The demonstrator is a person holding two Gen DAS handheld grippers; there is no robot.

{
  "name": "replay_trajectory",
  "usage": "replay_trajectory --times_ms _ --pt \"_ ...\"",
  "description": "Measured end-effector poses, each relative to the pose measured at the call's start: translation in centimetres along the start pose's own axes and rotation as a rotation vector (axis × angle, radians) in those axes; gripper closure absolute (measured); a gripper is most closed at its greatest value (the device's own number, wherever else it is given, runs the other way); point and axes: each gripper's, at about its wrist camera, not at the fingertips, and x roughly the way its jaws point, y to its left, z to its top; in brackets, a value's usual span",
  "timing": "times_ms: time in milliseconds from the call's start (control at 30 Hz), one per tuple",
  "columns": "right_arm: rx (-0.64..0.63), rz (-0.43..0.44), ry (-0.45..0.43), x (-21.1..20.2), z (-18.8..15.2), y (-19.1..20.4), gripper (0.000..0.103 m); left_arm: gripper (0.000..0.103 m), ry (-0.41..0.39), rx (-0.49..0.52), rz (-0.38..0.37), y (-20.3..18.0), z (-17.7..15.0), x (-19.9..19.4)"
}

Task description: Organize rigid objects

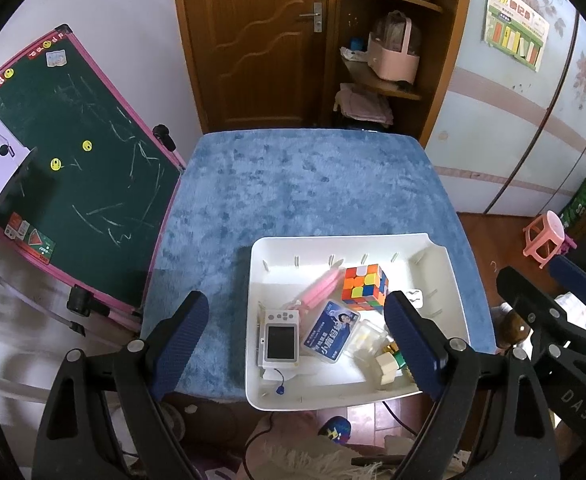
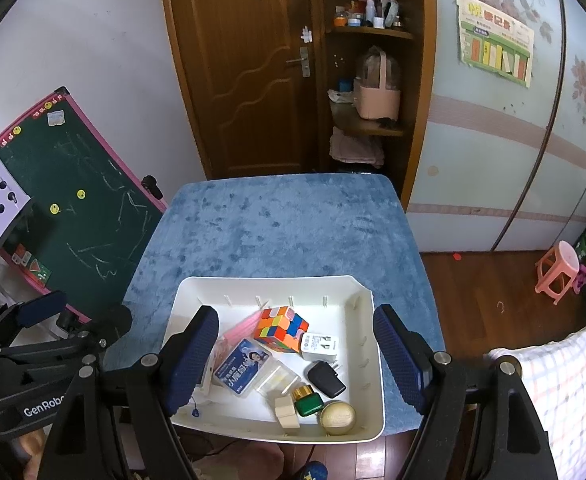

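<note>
both grippers, left gripper point(image 1: 297, 338) and right gripper point(image 2: 295, 354), hang wide open, holding nothing. the white tray point(image 2: 367, 300) of small objects, puzzle cube point(image 2: 280, 328) included, lies just below the right one's fingers.

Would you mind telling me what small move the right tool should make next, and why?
Probably lower the right tool toward the puzzle cube in the white tray. Both tools hover open and empty, every item lies crowded in the tray, and the blue cloth beyond is bare. The cube stands tallest and looks least hemmed in.
</note>
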Motion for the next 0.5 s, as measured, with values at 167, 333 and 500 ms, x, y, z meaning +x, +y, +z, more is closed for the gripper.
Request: replay_trajectory --times_ms 167,333,500 --pt "0.002 -0.002 -0.001 0.02 0.15 -0.13 0.023 0.012 0.005 -0.012 0.004 0.34 0.12 0.14" --pt "0.006 -0.004 -0.003 0.11 0.31 -0.32 0.023 0.013 0.003 -0.007 0.003 0.41 0.18 0.19" --pt "0.008 -0.003 -0.002 0.18 0.39 -0.45 0.023 0.013 0.001 0.0 0.004 0.47 0.31 0.42"
